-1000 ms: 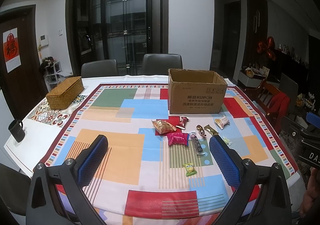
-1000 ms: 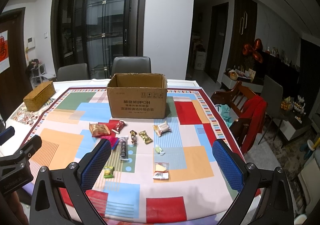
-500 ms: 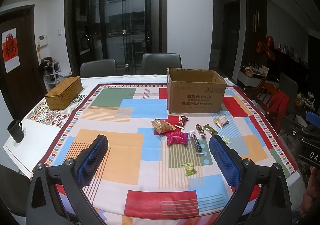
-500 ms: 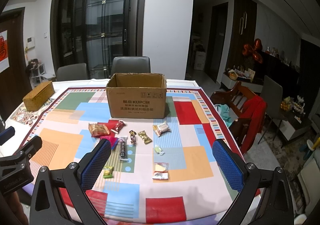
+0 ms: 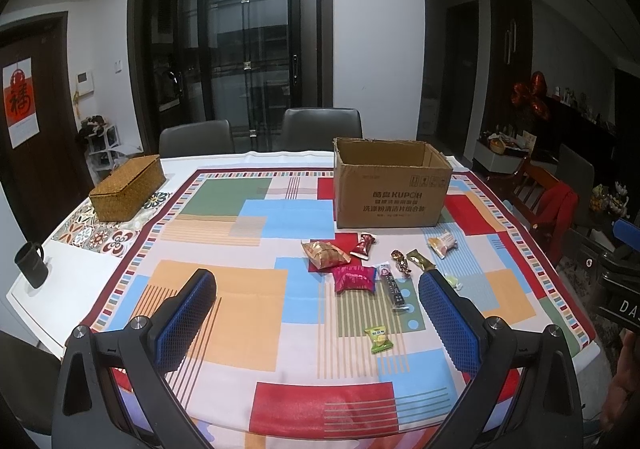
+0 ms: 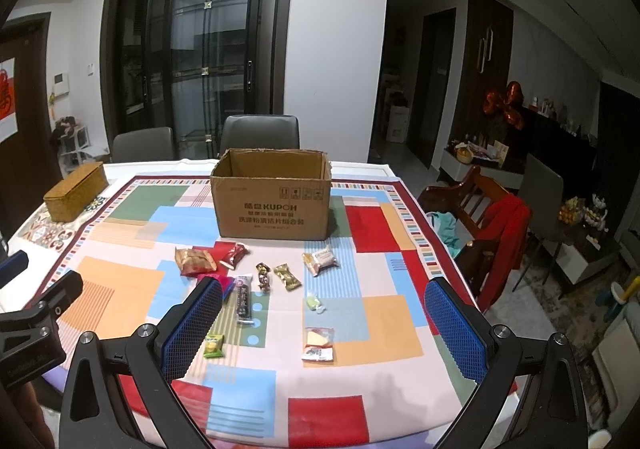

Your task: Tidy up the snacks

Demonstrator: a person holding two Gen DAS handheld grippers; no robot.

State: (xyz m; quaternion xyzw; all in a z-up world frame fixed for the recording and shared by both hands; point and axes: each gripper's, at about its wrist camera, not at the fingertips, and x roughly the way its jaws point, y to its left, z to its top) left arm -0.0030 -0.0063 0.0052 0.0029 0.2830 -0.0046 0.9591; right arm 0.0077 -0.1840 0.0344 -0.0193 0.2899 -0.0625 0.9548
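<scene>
An open cardboard box (image 5: 392, 189) (image 6: 274, 201) stands at the back of the table. Several wrapped snacks lie in front of it: a gold bag (image 5: 325, 254) (image 6: 195, 260), a pink pack (image 5: 354, 278), a dark bar (image 5: 394, 289) (image 6: 243, 298), a green candy (image 5: 378, 339) (image 6: 213, 345), a white pastry (image 6: 320, 259) and a clear packet (image 6: 318, 343). My left gripper (image 5: 316, 289) is open and empty above the near table. My right gripper (image 6: 324, 297) is open and empty too.
A wicker box (image 5: 128, 187) sits at the far left of the patterned tablecloth (image 5: 224, 305). A black mug (image 5: 31, 265) stands at the left edge. Chairs (image 5: 320, 127) stand behind the table, and a wooden chair with a red garment (image 6: 500, 233) to the right.
Both views have shifted very slightly. Nothing on the table has moved and both grippers stay open.
</scene>
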